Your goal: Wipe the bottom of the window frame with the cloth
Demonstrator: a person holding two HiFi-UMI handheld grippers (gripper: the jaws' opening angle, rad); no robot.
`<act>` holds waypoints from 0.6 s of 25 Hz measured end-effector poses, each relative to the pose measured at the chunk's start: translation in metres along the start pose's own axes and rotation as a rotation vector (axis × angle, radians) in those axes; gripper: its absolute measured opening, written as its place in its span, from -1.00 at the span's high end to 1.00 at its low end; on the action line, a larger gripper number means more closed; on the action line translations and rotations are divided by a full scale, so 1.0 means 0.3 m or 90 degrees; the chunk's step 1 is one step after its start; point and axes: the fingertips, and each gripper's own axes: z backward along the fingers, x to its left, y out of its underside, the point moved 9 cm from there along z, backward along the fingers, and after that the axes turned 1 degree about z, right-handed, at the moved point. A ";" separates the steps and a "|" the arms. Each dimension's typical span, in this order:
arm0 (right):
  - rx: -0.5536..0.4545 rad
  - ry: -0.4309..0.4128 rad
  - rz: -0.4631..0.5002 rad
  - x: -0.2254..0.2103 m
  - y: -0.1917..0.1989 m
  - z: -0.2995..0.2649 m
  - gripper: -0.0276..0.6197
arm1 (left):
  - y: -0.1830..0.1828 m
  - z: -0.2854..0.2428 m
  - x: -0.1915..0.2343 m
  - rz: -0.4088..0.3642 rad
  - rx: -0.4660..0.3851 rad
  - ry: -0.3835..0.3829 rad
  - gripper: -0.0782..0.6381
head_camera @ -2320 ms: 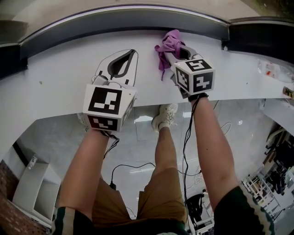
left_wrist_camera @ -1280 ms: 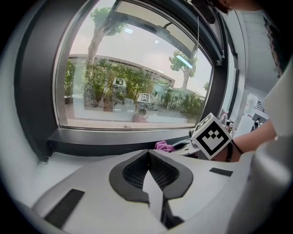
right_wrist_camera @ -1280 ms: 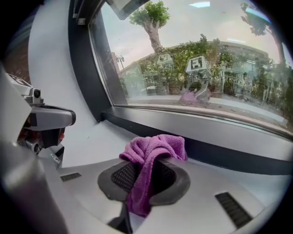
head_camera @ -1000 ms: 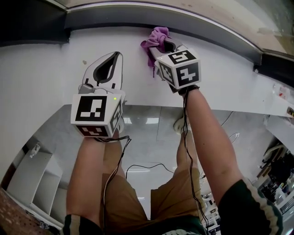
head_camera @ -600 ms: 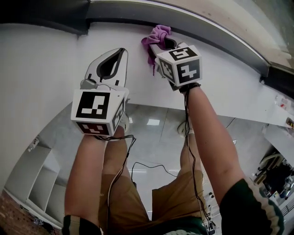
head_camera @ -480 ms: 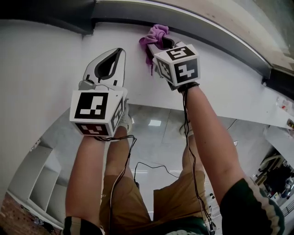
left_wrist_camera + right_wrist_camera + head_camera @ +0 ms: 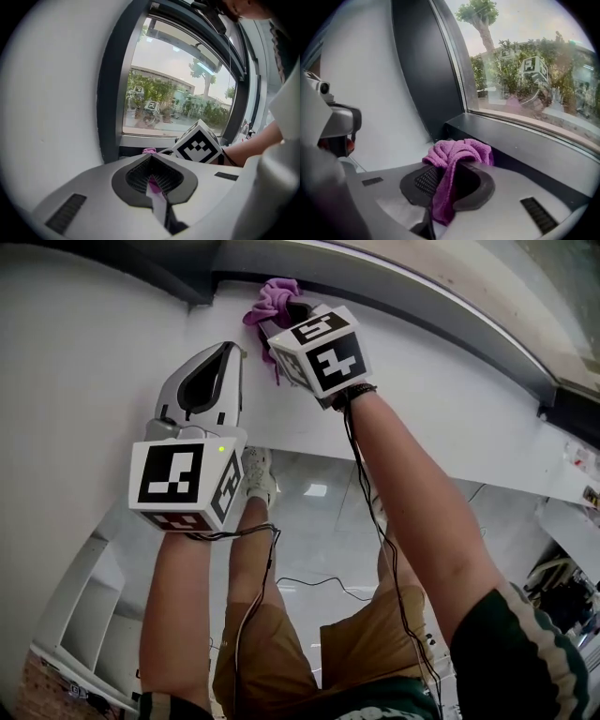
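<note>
Purple cloth [image 7: 272,298] pinched in my right gripper [image 7: 298,315] has just slid left along the bottom of the window frame [image 7: 403,292], nearly into its left corner, so this pass seems almost done; my left gripper [image 7: 228,351] hovers closed, empty, over the sill [image 7: 450,399].

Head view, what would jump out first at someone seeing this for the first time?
The bright purple cloth, pinched in the right claw at the corner of the dark window frame. Next, the left claw, shut on nothing, held over the white ledge beside it.
</note>
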 end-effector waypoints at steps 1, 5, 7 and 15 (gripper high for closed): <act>0.003 -0.002 0.007 0.006 -0.012 -0.015 0.70 | 0.000 0.009 0.006 0.001 0.001 -0.001 0.76; 0.011 -0.020 0.033 0.041 -0.061 -0.056 0.70 | -0.012 0.043 0.024 -0.004 0.011 -0.016 0.76; 0.018 -0.033 0.050 0.064 -0.080 -0.078 0.70 | -0.020 0.056 0.032 -0.011 0.022 -0.033 0.76; 0.041 -0.054 0.059 0.120 -0.133 -0.171 0.70 | -0.019 0.105 0.064 0.008 0.027 -0.046 0.76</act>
